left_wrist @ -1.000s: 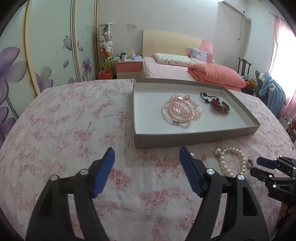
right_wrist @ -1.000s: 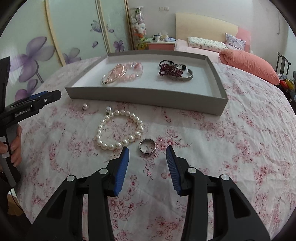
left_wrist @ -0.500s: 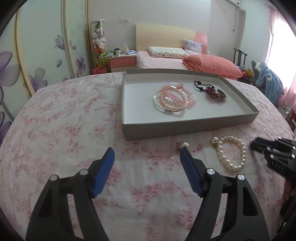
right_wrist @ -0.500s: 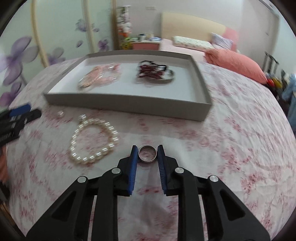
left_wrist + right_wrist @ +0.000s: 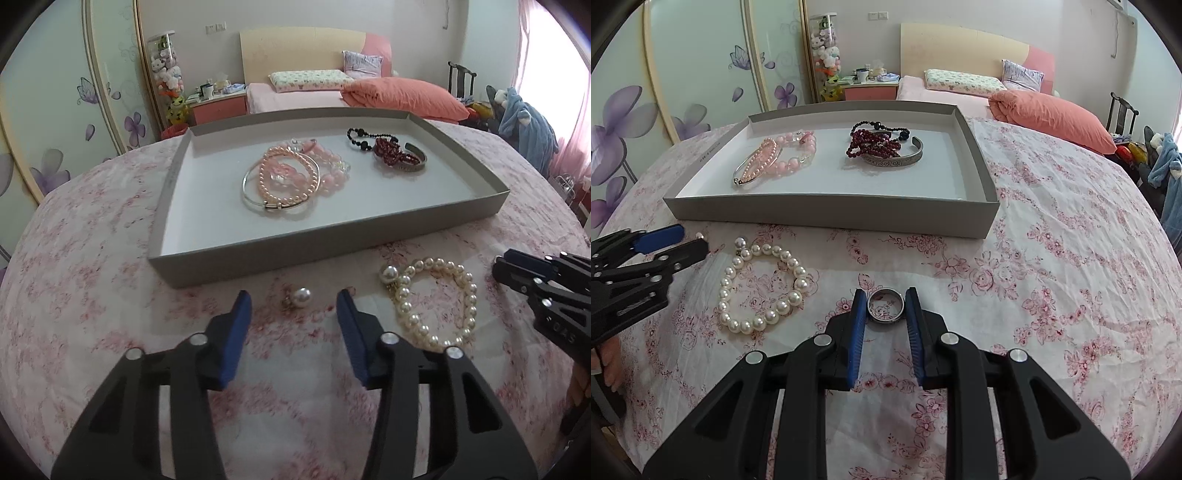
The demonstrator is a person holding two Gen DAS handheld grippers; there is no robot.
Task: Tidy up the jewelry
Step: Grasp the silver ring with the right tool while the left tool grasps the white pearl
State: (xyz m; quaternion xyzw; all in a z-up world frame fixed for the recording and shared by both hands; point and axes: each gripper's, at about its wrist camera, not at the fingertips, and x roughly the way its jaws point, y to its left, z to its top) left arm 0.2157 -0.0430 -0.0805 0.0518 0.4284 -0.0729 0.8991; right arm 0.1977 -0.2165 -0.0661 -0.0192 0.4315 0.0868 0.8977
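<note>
My right gripper (image 5: 885, 308) is shut on a silver ring (image 5: 885, 306), held just above the floral tablecloth. My left gripper (image 5: 294, 301) is open, its fingers either side of a single pearl earring (image 5: 301, 296) on the cloth. A white pearl bracelet (image 5: 432, 299) lies to its right; it also shows in the right wrist view (image 5: 762, 284). The grey tray (image 5: 332, 243) behind holds pink bead bracelets (image 5: 291, 175), a dark red bead strand (image 5: 393, 151) and a silver cuff (image 5: 894, 157).
The round table is covered by a pink floral cloth (image 5: 1052, 258). The right gripper shows at the right edge of the left wrist view (image 5: 546, 284). A bed (image 5: 351, 92), a nightstand and wardrobe doors stand behind the table.
My right gripper closed on the silver ring and lifted it slightly. My left gripper moved forward and right, bringing the pearl earring between its open fingers.
</note>
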